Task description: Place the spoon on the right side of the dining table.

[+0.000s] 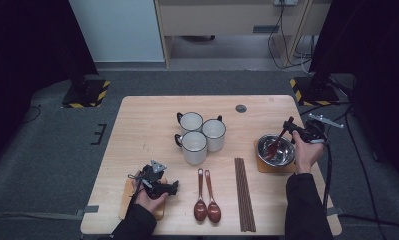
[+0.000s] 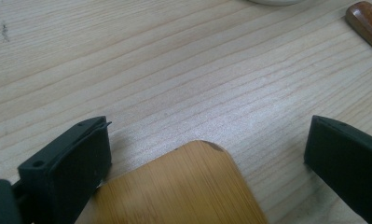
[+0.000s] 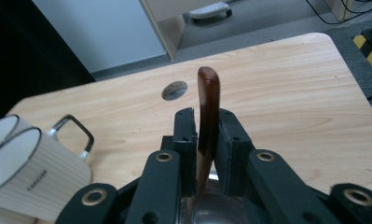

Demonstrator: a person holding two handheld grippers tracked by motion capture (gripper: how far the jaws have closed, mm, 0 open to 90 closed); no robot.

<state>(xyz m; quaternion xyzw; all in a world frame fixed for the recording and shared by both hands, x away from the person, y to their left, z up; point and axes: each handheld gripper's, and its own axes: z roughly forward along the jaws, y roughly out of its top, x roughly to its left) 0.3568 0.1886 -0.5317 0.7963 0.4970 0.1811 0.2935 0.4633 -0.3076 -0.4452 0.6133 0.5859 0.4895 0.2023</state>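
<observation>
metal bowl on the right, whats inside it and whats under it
Inside the metal bowl a brown wooden spoon stands, handle between the right gripper jaws. Under it lies a wooden coaster; the bowl covers most of it.

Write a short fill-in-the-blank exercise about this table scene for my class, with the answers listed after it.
1. The right gripper has a wooden spoon between its jaws, the bowl end down in the metal ____.
2. ____ white mugs stand together on the table.
3. Two more spoons lie flat just left of the ____.
4. The left gripper rests over a bamboo coaster with its jaws ____.

Answers: bowl; three; chopsticks; open
</observation>
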